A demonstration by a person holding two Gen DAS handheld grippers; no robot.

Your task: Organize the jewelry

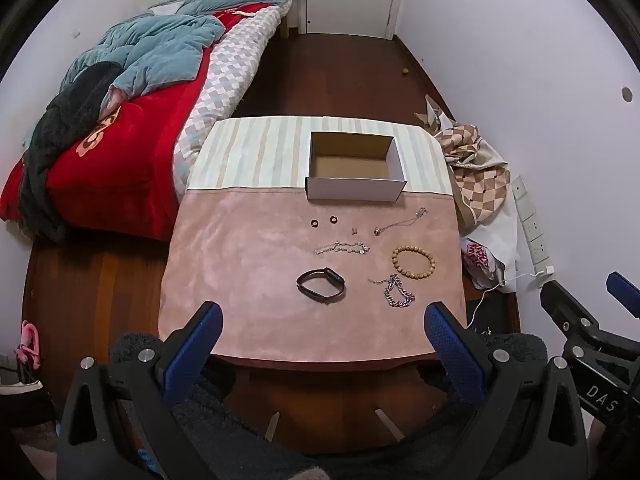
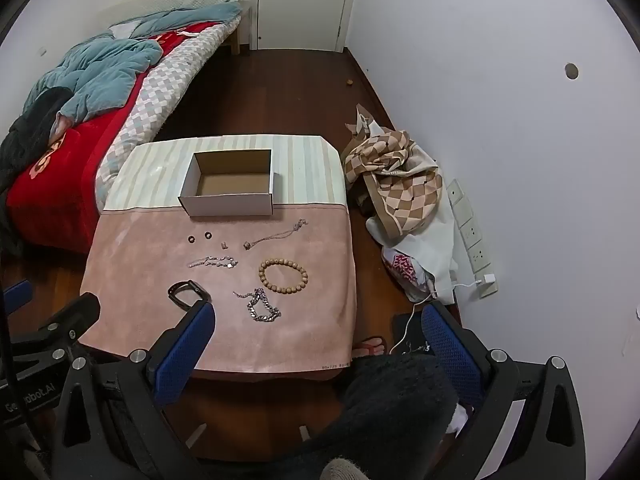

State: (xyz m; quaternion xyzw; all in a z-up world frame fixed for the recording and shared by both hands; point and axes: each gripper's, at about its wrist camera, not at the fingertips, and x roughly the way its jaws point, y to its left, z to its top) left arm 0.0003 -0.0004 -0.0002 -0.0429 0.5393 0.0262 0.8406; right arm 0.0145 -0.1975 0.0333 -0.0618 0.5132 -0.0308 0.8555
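Count of the jewelry and the box

One open box (image 1: pixel 354 190), two dark rings (image 1: pixel 316 223), one wooden bead bracelet (image 1: pixel 413 263), one black band (image 1: pixel 321 283), two silver chain bracelets (image 1: pixel 341 248), one necklace (image 1: pixel 400 223), one small unclear piece (image 1: pixel 353 231).

White walls (image 2: pixel 480 80) enclose a narrow room with a dark wooden floor (image 2: pixel 288 92). A bed (image 1: pixel 120 152) with a red blanket and blue quilt stands on the left, and a white door (image 2: pixel 304 4) closes the far end.
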